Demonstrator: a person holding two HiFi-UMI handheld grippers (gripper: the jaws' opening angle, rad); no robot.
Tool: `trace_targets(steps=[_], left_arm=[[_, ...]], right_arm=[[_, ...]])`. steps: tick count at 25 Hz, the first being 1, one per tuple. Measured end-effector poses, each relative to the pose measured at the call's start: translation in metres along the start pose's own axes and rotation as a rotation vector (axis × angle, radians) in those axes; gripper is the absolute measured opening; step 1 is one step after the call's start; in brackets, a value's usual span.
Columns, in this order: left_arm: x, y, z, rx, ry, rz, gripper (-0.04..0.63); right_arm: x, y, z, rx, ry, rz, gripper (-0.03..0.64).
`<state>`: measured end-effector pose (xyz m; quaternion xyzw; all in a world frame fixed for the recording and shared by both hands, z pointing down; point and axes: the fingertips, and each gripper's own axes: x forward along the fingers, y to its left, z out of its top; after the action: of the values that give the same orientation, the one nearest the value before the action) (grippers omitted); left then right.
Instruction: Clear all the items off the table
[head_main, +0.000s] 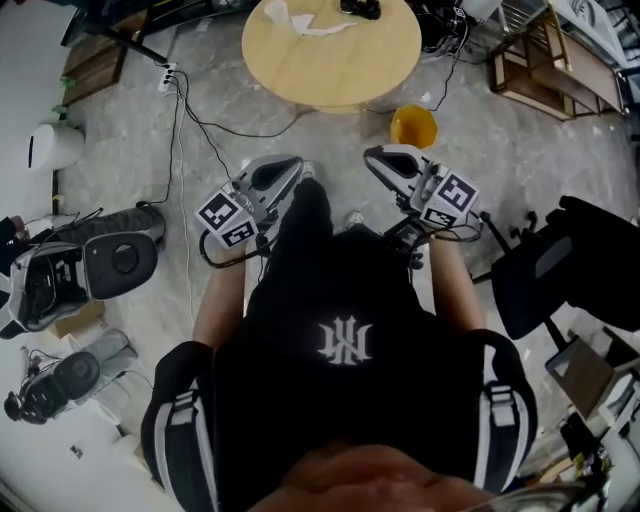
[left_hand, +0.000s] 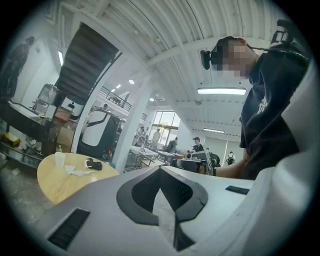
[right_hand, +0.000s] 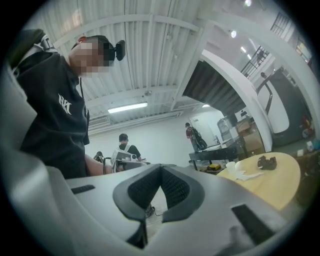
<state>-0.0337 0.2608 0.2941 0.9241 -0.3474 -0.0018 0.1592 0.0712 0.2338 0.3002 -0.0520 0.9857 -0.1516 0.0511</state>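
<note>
A round wooden table (head_main: 330, 62) stands ahead of me on the floor. On its far part lie crumpled white tissue (head_main: 300, 20) and a small black object (head_main: 360, 8). The left gripper view shows the table (left_hand: 57, 182) with a white cup (left_hand: 59, 159), the tissue (left_hand: 75, 171) and the black object (left_hand: 93, 164). The right gripper view shows the table (right_hand: 272, 186), tissue (right_hand: 241, 174) and black object (right_hand: 266, 162). My left gripper (head_main: 288, 168) and right gripper (head_main: 378, 156) are held close to my body, short of the table. Both are shut with nothing between the jaws, left gripper (left_hand: 169, 202), right gripper (right_hand: 154, 200).
A yellow bin (head_main: 413, 126) sits on the floor by the table's near edge. Black cables and a power strip (head_main: 167, 76) run across the floor at left. Grey equipment (head_main: 112, 256) lies at left, a black office chair (head_main: 555, 262) at right, wooden racks (head_main: 545, 60) at far right.
</note>
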Motion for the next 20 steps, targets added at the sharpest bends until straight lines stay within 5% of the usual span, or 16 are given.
trace_targets(steps=[20], left_arm=[[0.015,0.242,0.070,-0.001,-0.041,-0.023,0.014]], right_arm=[[0.168,-0.155,0.050,-0.034,0.091,-0.087,0.002]])
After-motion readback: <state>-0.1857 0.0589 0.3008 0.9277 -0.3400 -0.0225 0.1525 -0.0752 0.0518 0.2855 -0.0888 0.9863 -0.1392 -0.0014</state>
